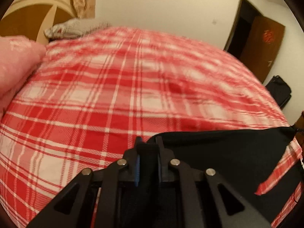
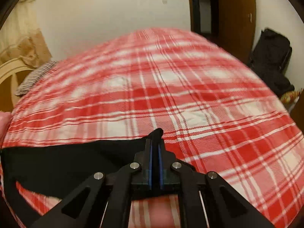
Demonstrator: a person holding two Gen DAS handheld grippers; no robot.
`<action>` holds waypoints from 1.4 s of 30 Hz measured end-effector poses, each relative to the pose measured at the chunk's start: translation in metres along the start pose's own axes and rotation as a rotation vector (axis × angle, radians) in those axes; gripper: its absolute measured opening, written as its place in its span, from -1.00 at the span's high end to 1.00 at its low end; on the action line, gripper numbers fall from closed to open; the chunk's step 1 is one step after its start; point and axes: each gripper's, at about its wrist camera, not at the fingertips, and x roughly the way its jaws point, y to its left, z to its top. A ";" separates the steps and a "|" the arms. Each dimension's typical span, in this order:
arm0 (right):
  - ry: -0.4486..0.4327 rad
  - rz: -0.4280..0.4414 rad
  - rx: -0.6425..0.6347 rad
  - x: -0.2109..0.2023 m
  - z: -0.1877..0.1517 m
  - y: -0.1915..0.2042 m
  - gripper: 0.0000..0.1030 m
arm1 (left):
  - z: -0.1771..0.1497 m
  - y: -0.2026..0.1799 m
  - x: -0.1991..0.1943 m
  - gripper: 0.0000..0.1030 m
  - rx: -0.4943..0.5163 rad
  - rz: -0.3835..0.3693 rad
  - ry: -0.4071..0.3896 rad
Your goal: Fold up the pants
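Observation:
The black pants (image 1: 224,152) hang stretched between my two grippers above a bed with a red and white plaid cover (image 1: 117,87). My left gripper (image 1: 149,142) is shut on one end of the pants' edge, and the cloth runs off to the right. In the right wrist view my right gripper (image 2: 155,139) is shut on the other end, with a tuft of black cloth sticking out past the fingertips; the pants (image 2: 62,163) run off to the left. The plaid cover (image 2: 171,95) lies beneath.
A pink quilt (image 1: 17,64) lies at the left, a grey pillow (image 1: 76,27) by the wooden headboard (image 1: 28,13). A brown door (image 1: 264,43) stands open at the right, with black bags (image 2: 269,60) on the floor beside the bed.

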 end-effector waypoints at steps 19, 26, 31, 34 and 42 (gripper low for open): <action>-0.297 0.079 0.073 -0.168 -0.116 -0.045 0.91 | -0.090 0.026 -0.108 0.73 -0.138 -0.227 -0.216; -0.269 0.085 0.097 -0.174 -0.156 -0.062 0.90 | -0.135 0.035 -0.102 0.73 -0.148 -0.225 -0.168; -0.220 0.043 0.071 -0.173 -0.170 -0.063 0.90 | -0.157 0.038 -0.092 0.73 -0.123 -0.216 -0.139; -0.182 0.027 0.063 -0.172 -0.180 -0.065 0.90 | -0.167 0.035 -0.094 0.67 -0.090 -0.199 -0.137; -0.142 -0.025 0.094 -0.188 -0.207 -0.082 -0.25 | -0.186 0.038 -0.114 0.15 0.016 -0.159 -0.117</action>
